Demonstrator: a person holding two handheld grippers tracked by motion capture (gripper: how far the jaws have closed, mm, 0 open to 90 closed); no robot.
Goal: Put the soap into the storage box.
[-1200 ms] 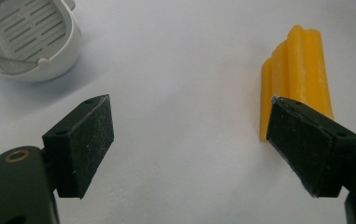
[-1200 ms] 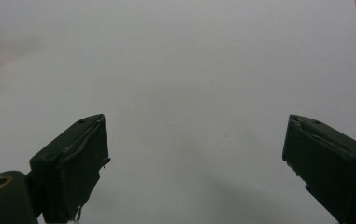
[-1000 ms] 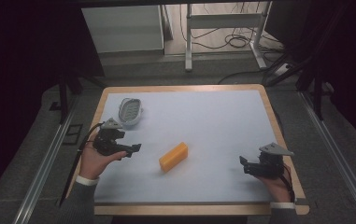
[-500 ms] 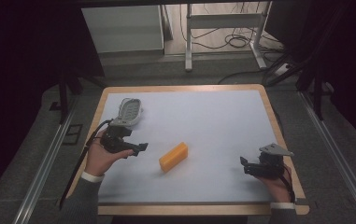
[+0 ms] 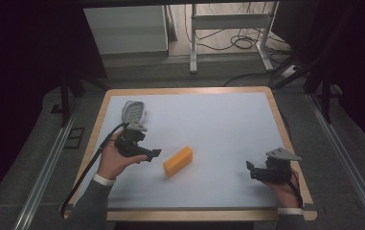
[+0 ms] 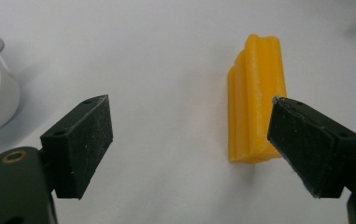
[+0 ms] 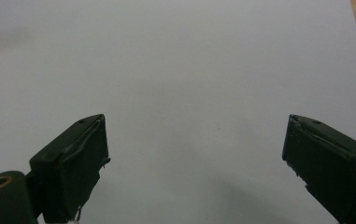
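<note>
A pale blue-grey surface (image 5: 218, 124) with a light wooden rim sits on a grey carpeted floor (image 5: 31, 158). Metal rails (image 5: 41, 175) run along the floor on both sides. Beyond the far edge stand a white cabinet (image 5: 125, 28) and a white metal frame (image 5: 230, 33), with black cables (image 5: 242, 43) tangled behind it. The room's edges are dark.

Block (image 5: 178, 161) between grippers, on table (image 5: 218, 120)
</note>
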